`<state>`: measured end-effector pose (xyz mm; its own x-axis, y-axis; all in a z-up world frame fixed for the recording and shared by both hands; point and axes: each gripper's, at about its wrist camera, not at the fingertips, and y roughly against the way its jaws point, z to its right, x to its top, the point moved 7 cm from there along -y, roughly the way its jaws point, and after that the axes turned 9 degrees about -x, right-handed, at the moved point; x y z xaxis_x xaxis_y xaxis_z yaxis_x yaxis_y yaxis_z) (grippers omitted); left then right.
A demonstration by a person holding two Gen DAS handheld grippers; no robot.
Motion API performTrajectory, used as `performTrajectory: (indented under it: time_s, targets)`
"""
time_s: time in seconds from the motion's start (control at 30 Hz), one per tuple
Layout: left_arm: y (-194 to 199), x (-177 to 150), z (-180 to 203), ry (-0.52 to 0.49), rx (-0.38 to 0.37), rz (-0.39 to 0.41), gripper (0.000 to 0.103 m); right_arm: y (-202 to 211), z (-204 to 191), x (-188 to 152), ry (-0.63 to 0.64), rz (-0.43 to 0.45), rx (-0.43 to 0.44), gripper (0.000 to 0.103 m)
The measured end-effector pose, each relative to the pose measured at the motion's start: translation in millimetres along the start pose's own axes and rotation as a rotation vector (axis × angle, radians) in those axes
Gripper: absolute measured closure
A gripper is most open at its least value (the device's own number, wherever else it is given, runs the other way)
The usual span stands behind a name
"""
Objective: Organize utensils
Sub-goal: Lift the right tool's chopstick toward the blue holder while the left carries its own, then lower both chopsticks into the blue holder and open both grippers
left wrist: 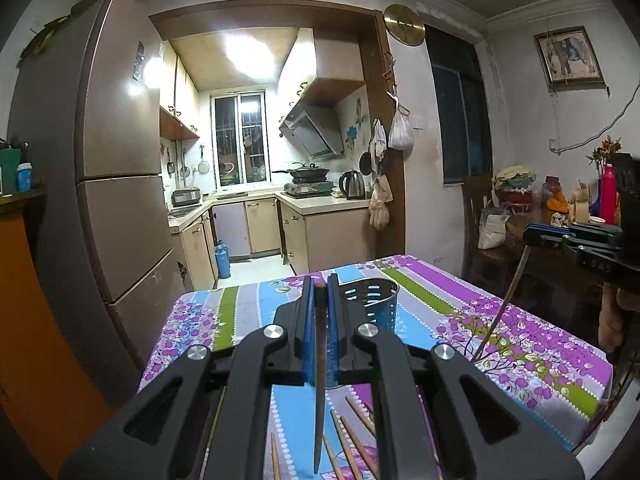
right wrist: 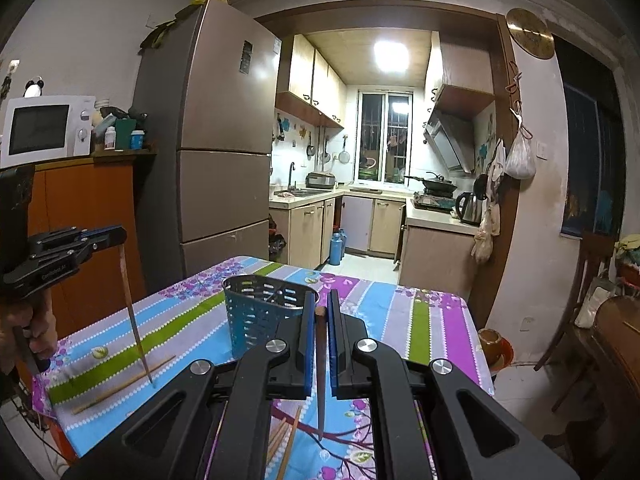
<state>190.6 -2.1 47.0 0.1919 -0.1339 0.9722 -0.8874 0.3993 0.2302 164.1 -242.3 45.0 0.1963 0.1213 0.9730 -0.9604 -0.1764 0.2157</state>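
Hovering level above the table, left claw and right claw each clamped on a chopstick

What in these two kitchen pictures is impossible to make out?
- Inside of the utensil holder: both views, its perforated wall hides the contents.
- Loose chopsticks on the tablecloth: left wrist view, the gripper body covers part of them.
- Clock time: too small.

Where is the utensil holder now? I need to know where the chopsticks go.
The blue perforated utensil holder stands upright on the floral tablecloth, just left of the right gripper in its view.
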Motion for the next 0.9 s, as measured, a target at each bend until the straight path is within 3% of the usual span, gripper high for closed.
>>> performTrajectory:
  time_s: [0.37, 0.9]
  targets:
    - [-16.9, 50.2, 1.5, 0.017, -0.023, 0.069, 0.098, -9.3, -10.6, 54.7, -0.015, 0.02, 0.029, 0.096]
    - [-50.9, 139.8, -2.0, 0.011, -0.01, 0.173, 0.098, -35.6, -16.6, 174.8, -0.017, 0.096, 0.06, 0.096]
